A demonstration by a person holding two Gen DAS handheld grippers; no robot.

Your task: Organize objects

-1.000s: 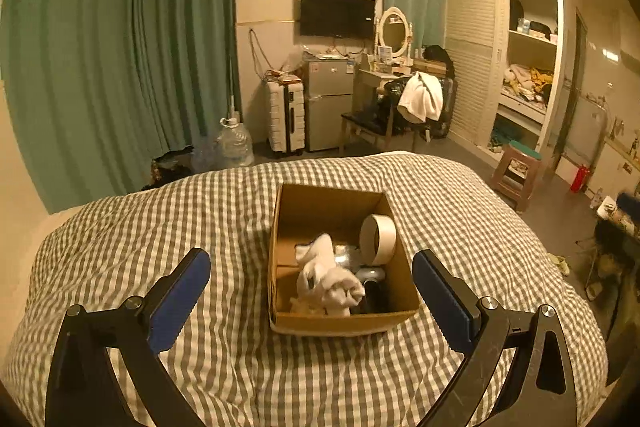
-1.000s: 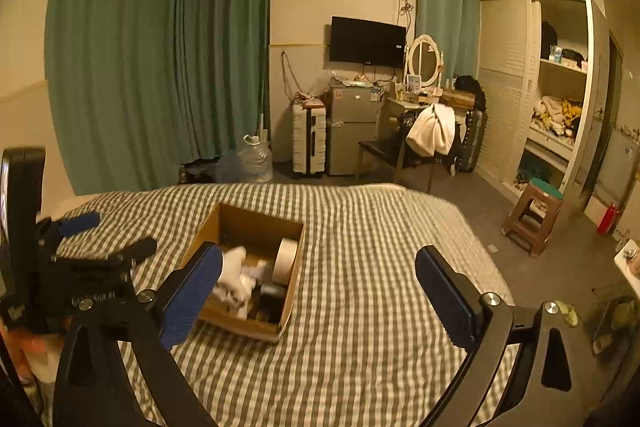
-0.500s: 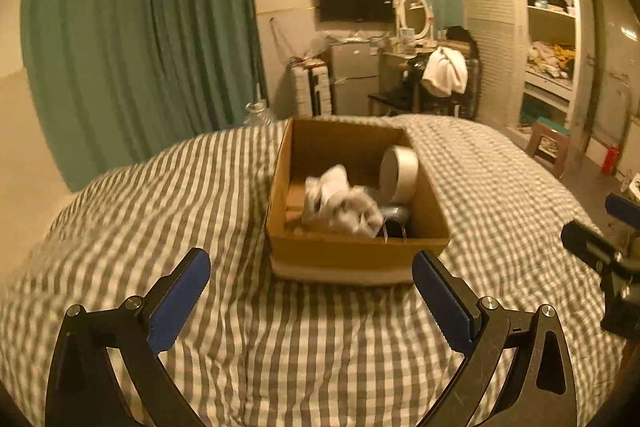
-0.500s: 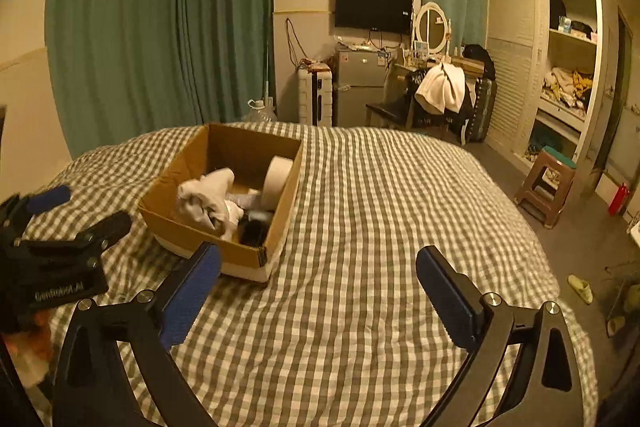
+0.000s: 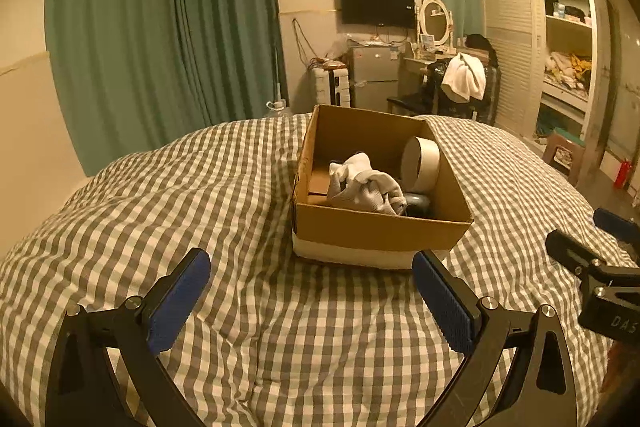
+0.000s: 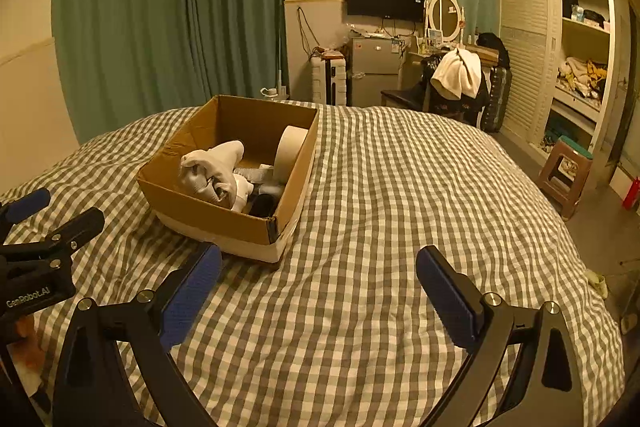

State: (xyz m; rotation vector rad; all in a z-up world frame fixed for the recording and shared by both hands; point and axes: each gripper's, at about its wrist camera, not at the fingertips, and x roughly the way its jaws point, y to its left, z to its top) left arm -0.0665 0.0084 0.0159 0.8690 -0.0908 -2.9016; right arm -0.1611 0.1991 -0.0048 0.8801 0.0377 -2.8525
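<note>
**Both grippers spread before the box on the bed**

The left hand-held gripper (image 5: 310,297) hovers just in front of the cardboard box (image 5: 376,227), jaws spread wide and holding nothing. The right hand-held gripper (image 6: 318,291) hangs in front of the box and to its right, likewise spread and empty. The box sits on the checked bed (image 6: 400,187). Inside it lie a crumpled white cloth (image 5: 366,185) and, behind that, a tape roll (image 5: 420,163) leaning on the box's right wall.

Left gripper (image 5: 310,285) and right gripper (image 6: 318,279) both hover, fingers spread wide.
</note>
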